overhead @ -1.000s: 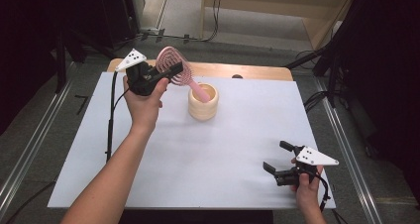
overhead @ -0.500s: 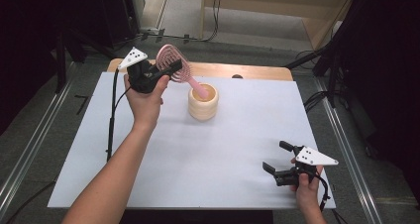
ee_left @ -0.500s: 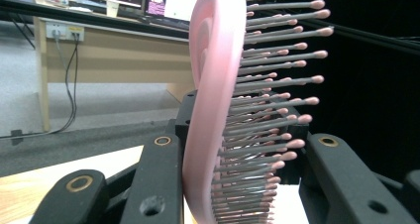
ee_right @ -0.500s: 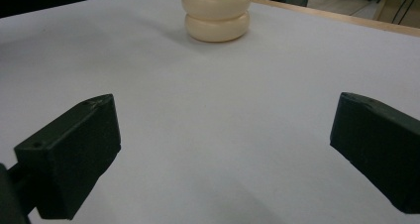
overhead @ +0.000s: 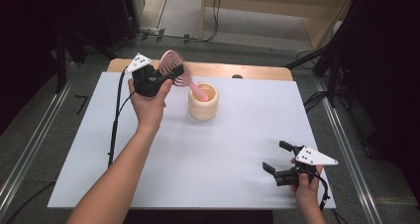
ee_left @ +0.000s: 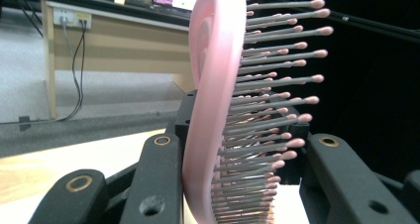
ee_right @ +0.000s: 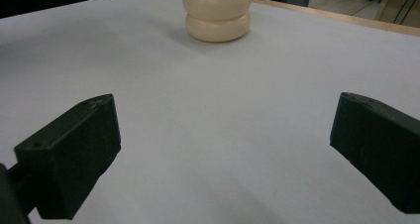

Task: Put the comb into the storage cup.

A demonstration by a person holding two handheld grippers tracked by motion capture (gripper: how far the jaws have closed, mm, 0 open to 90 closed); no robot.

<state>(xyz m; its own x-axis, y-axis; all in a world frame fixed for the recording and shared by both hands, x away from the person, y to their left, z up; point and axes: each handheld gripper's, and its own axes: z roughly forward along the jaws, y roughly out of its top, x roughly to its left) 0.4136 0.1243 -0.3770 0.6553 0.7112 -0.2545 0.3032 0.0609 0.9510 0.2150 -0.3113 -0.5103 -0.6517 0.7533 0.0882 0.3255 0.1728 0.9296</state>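
Pink hairbrush (overhead: 174,69) is clamped in the left gripper (overhead: 166,75), handle tip inside the cream holder (overhead: 203,102) on the white surface (overhead: 237,149). Left gripper view: jaws pinch the brush head. Right gripper view: right gripper (ee_right: 223,149) spread, nothing between.

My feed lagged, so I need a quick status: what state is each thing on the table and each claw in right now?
Pink hairbrush: tilted, handle end inside the cup, head clamped.
Cream ribbed cup: upright on the white table.
Left claw: shut on the brush head.
Right claw: open, holding nothing, near the table's front edge.
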